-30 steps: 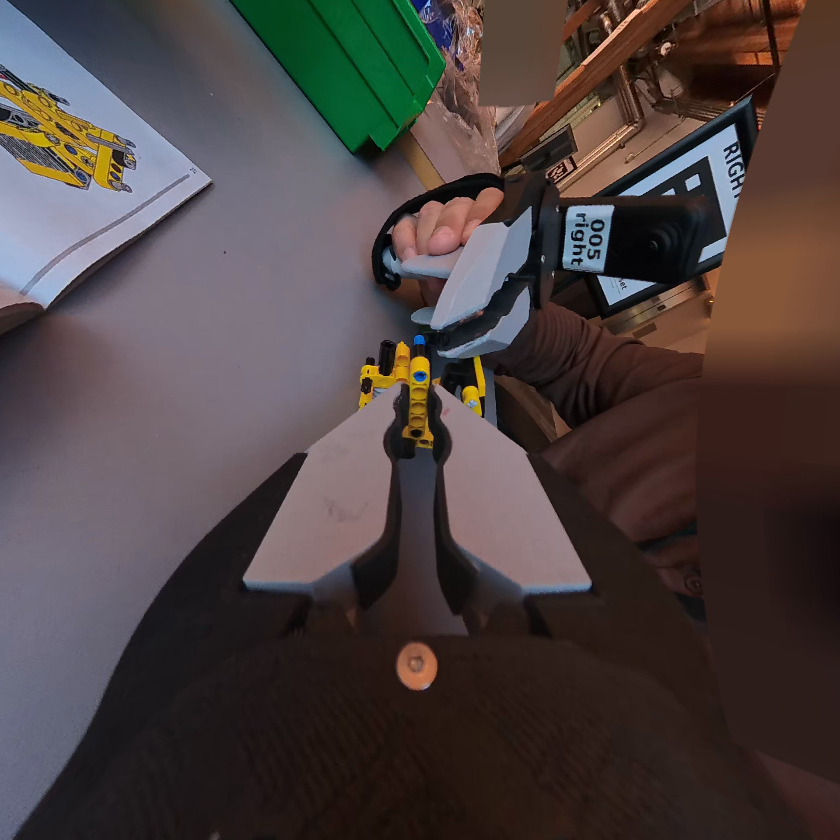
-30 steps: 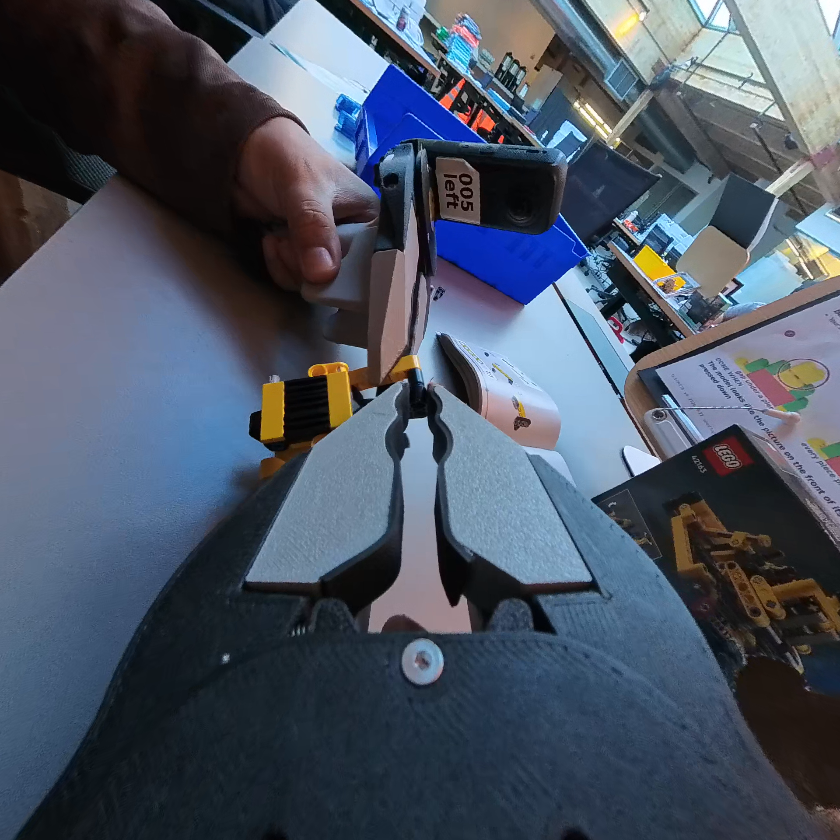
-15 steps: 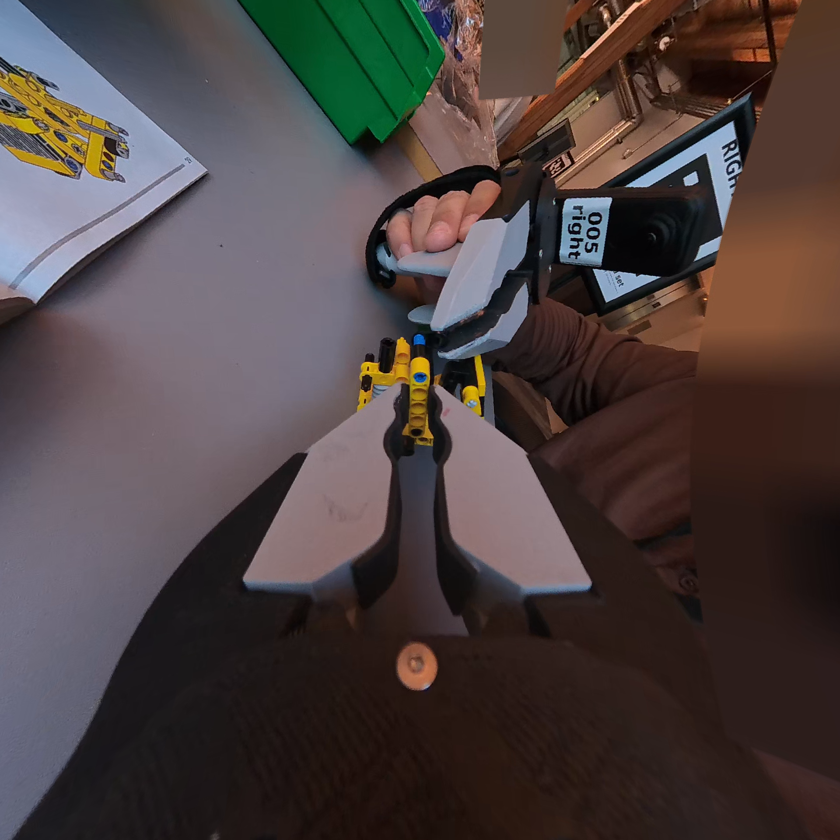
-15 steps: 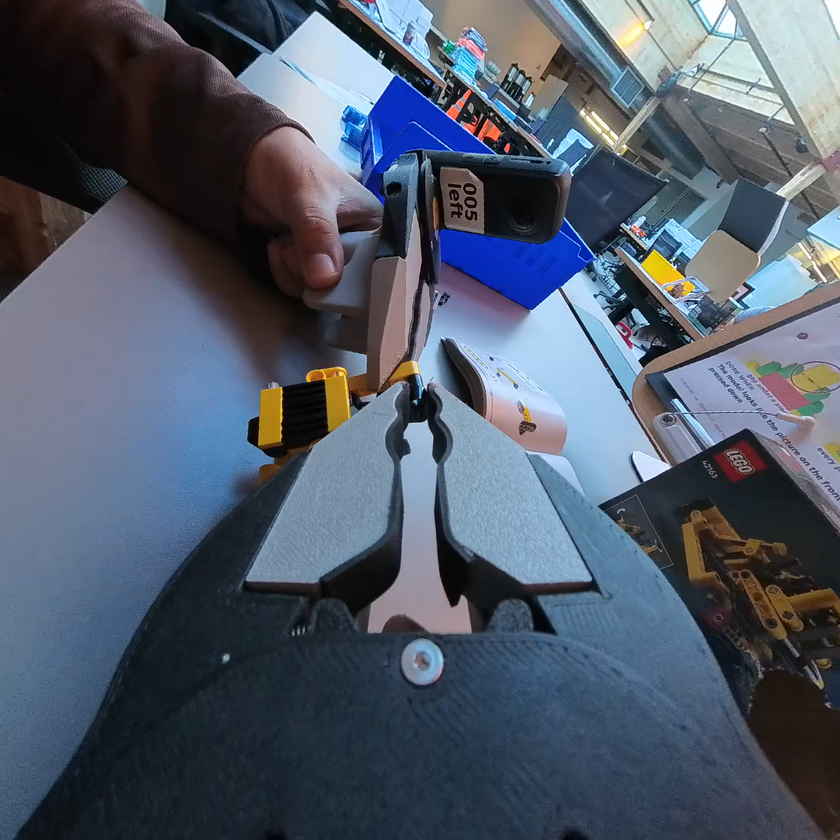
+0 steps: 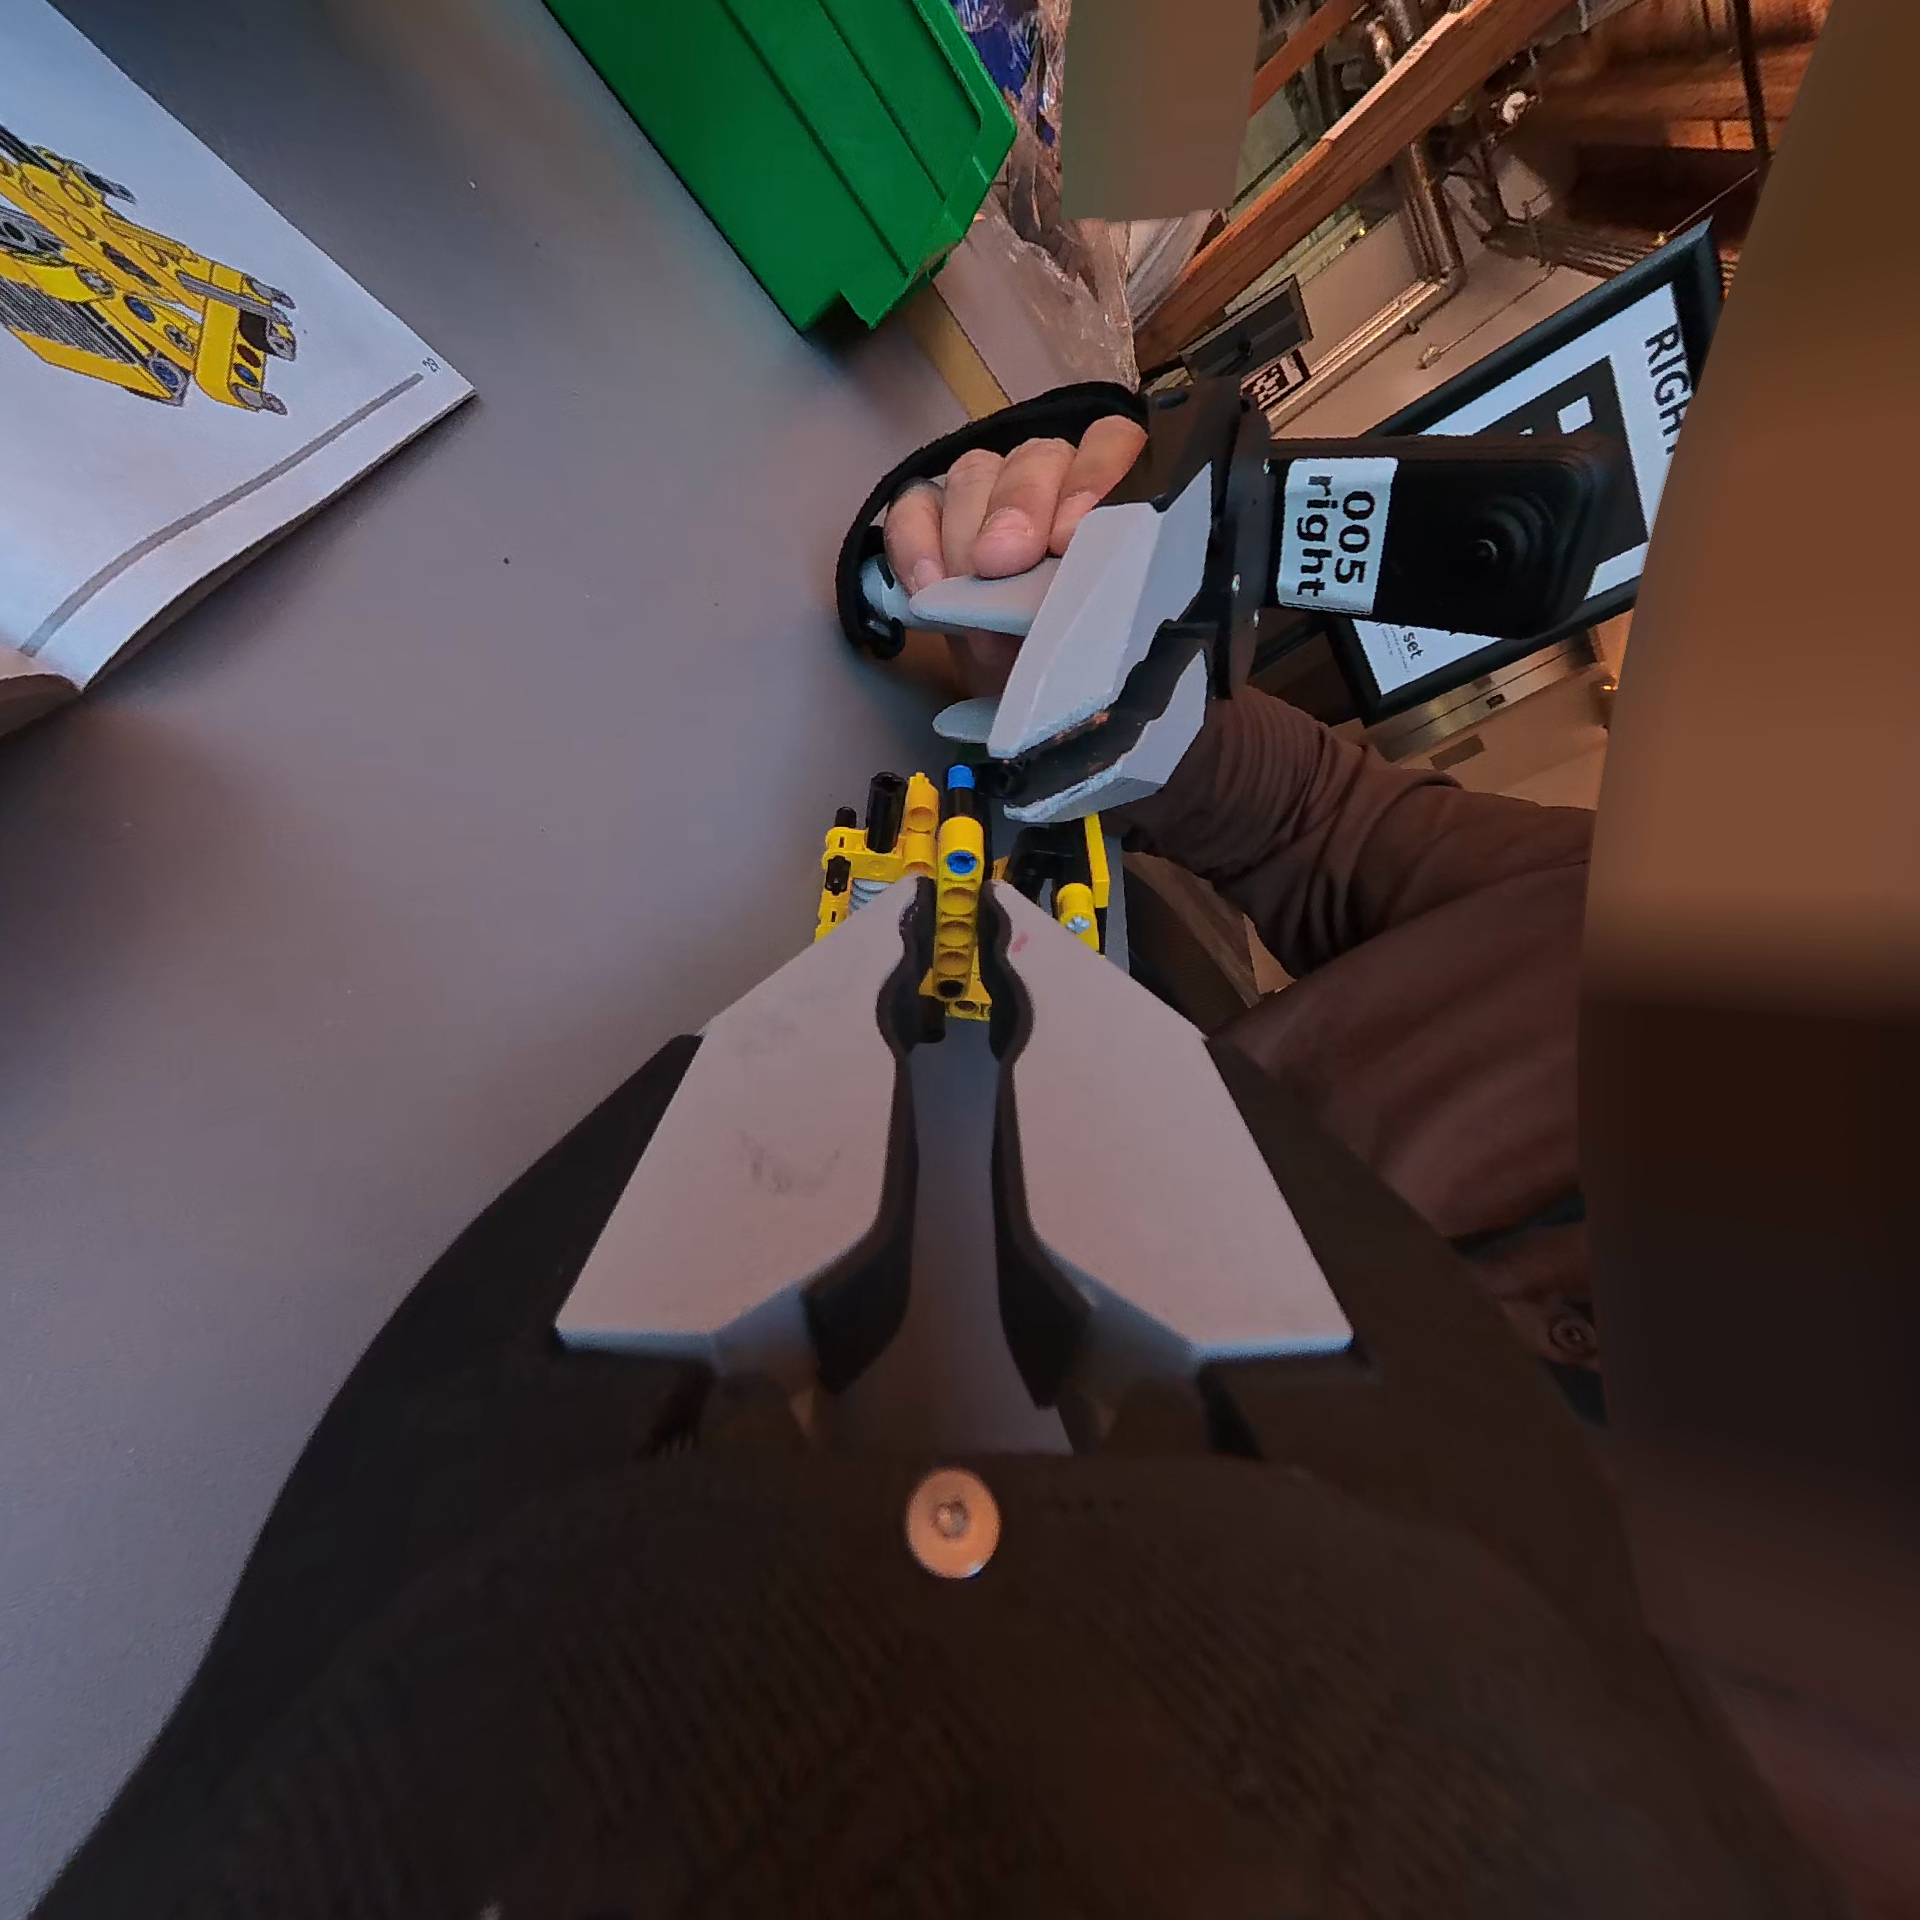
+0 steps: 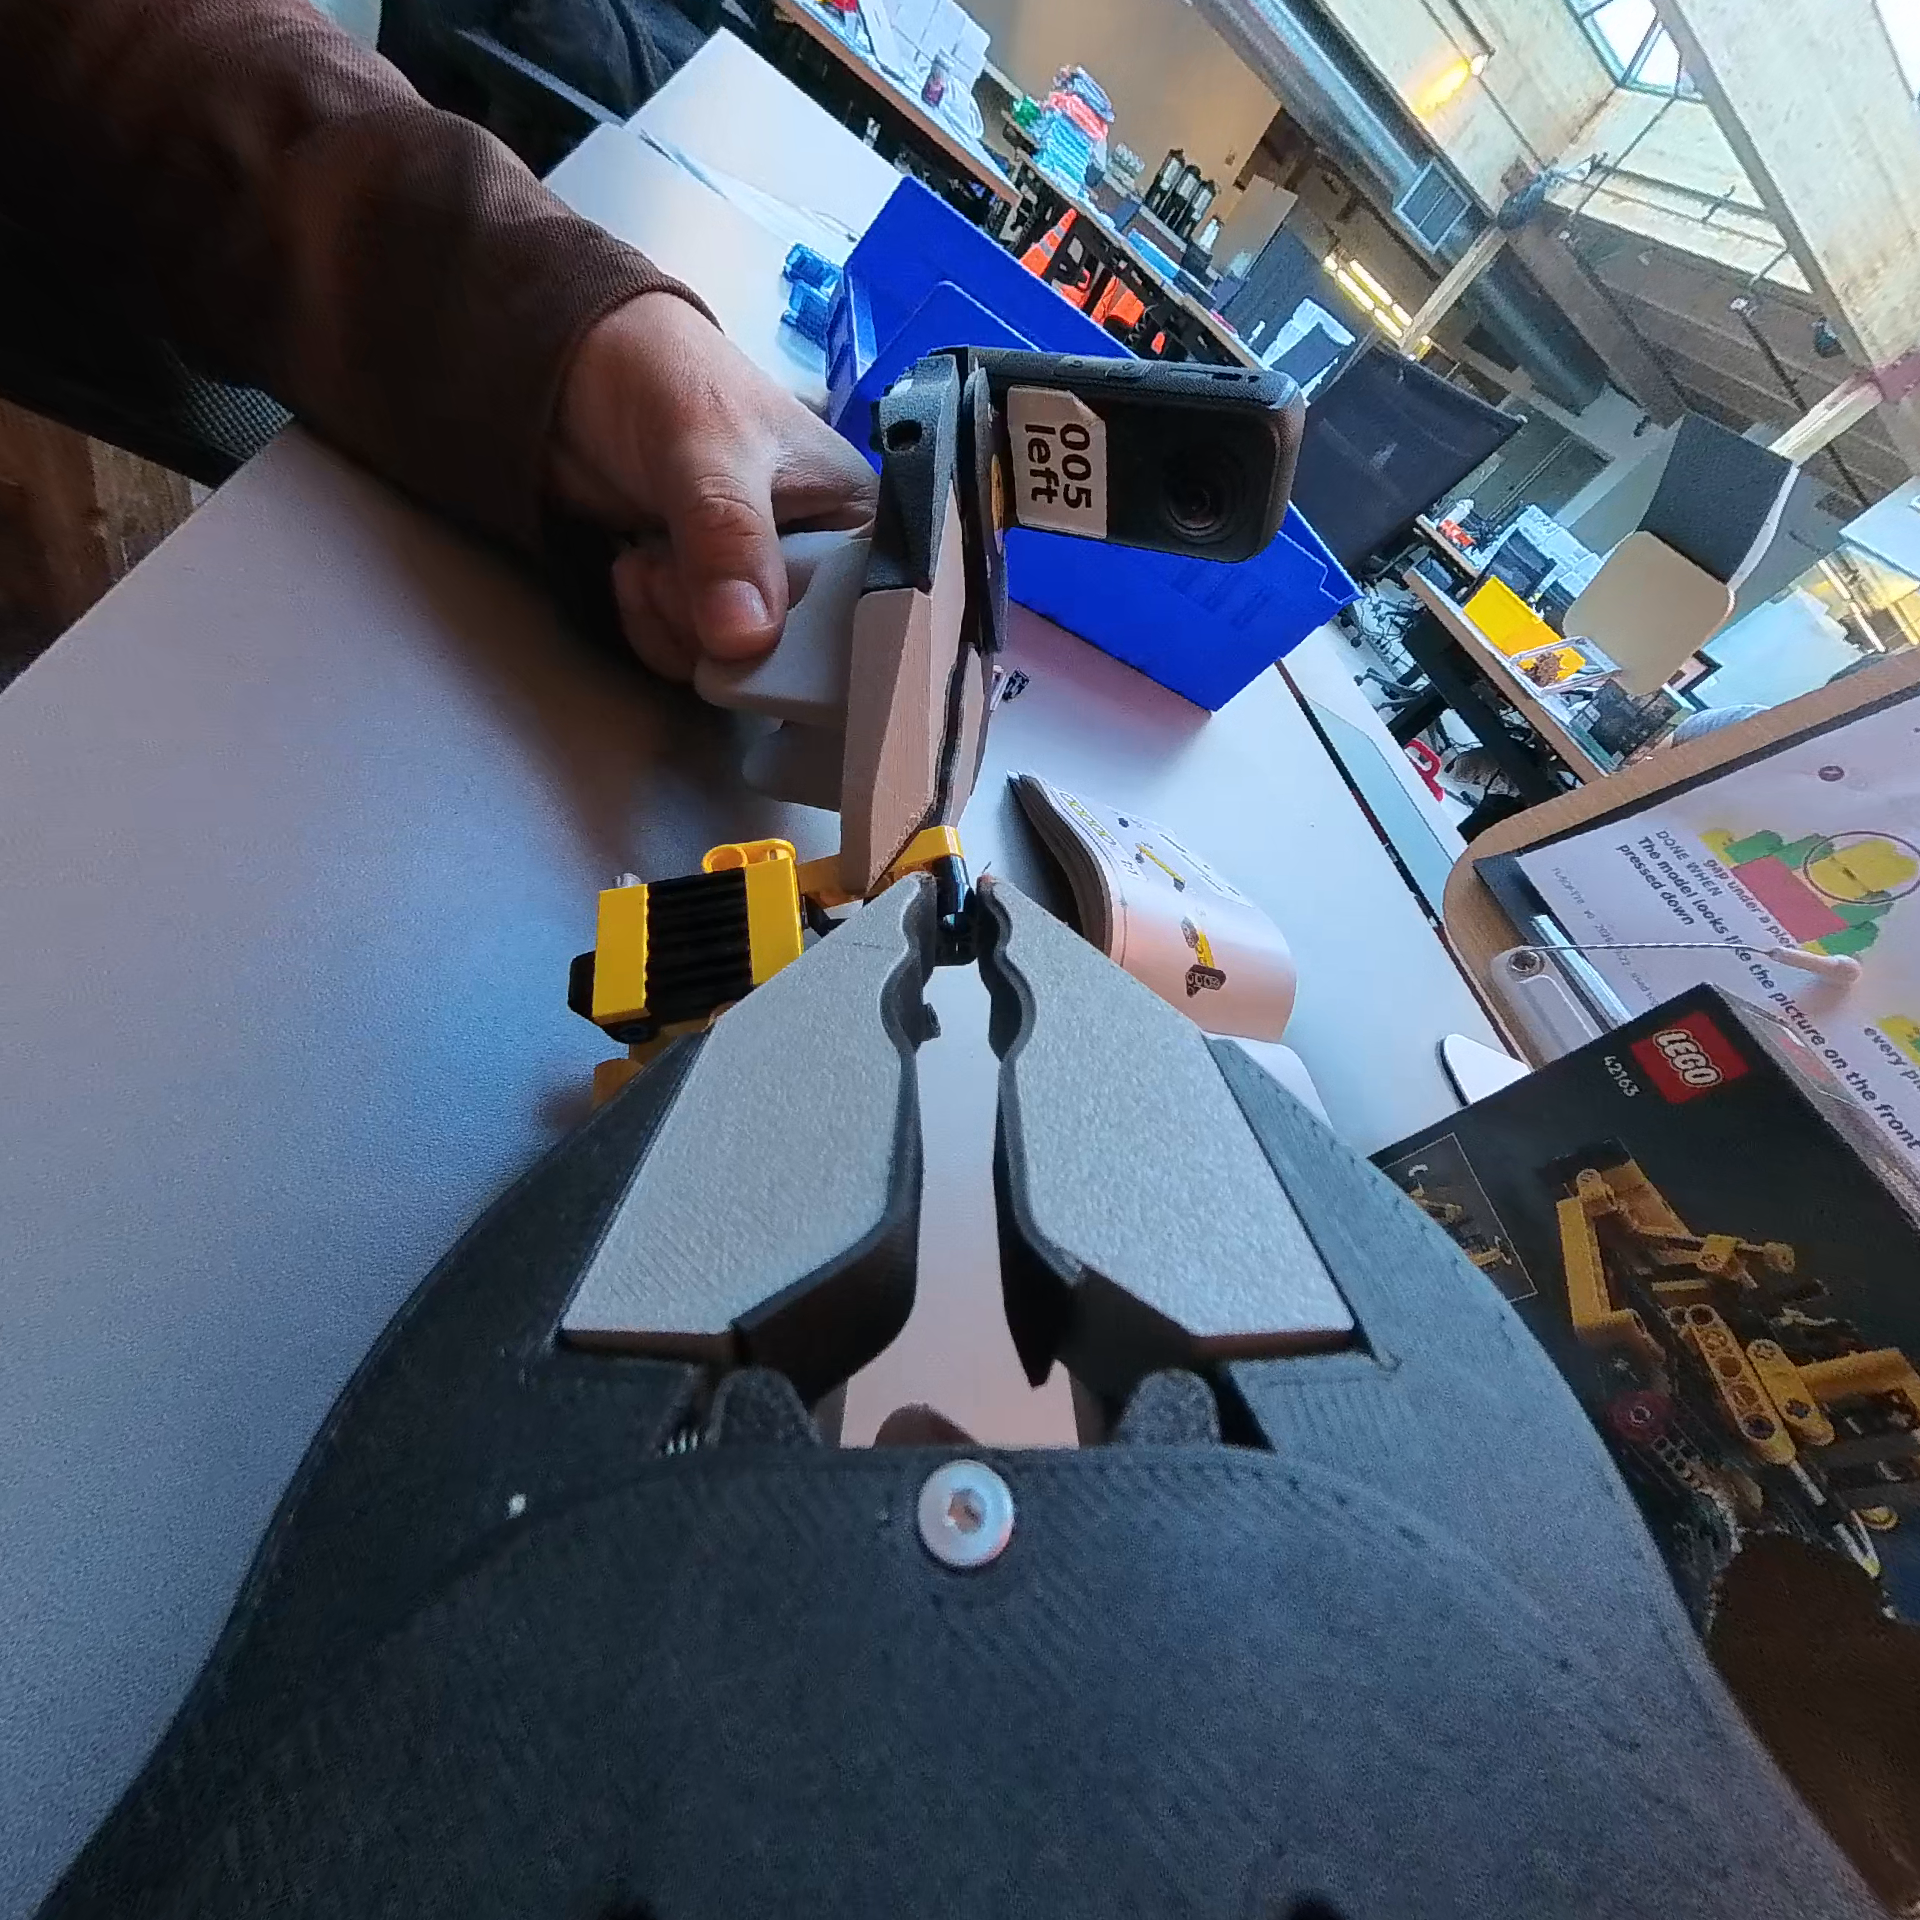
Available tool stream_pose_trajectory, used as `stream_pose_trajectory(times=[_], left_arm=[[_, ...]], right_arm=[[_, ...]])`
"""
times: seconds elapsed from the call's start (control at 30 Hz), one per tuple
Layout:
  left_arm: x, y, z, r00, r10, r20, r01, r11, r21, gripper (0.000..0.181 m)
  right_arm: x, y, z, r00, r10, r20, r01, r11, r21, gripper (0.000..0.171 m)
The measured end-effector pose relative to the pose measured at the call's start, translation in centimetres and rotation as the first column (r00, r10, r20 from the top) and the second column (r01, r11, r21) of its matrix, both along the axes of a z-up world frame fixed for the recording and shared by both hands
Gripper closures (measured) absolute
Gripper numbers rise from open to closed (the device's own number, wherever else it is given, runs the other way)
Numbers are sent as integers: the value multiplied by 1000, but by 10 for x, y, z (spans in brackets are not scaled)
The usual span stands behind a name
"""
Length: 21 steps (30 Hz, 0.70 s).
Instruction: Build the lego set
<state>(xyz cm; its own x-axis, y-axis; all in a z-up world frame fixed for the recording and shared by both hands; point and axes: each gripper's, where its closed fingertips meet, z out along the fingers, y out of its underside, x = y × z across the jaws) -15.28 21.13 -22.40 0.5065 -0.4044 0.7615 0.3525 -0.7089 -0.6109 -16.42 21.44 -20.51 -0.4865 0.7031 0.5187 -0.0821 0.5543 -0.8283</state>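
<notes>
A small yellow and black lego model (image 6: 696, 940) stands on the grey table near its edge. My left gripper (image 5: 956, 914) is shut on a yellow beam (image 5: 958, 914) of the model, which has a blue pin at its top. The model shows beyond it in the left wrist view (image 5: 883, 852). My right gripper (image 6: 951, 902) is shut on a thin black pin (image 6: 951, 902) at the model's side. In the left wrist view the right gripper (image 5: 1013, 774) comes in from the right. In the right wrist view the left gripper (image 6: 914, 862) comes down from above onto the yellow beam.
An open instruction booklet (image 5: 156, 364) lies at the left, also showing in the right wrist view (image 6: 1153, 935). A green bin (image 5: 821, 135) stands at the back. A blue bin (image 6: 1101, 561) stands behind the left gripper. The lego box (image 6: 1704, 1340) and a clipboard sheet (image 6: 1745, 883) lie at the right.
Both grippers keep their hold on the model. The views have shifted only slightly; the model and the hands stay in about the same place.
</notes>
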Motion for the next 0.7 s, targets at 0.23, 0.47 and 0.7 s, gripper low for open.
stream_pose_trajectory(times=[0.23,0.47,0.7], left_arm=[[0,0,0,1000,0,3,0,1000,-1,176],[0,0,0,1000,3,4,-3,1000,0,176],[-2,1,1,1000,16,4,-17,1000,9,176]], right_arm=[[0,0,0,1000,-1,-1,1,1000,0,167],[0,0,1,1000,-1,-2,1,1000,1,167],[3,8,10,995,-24,93,41,983,-181,168]])
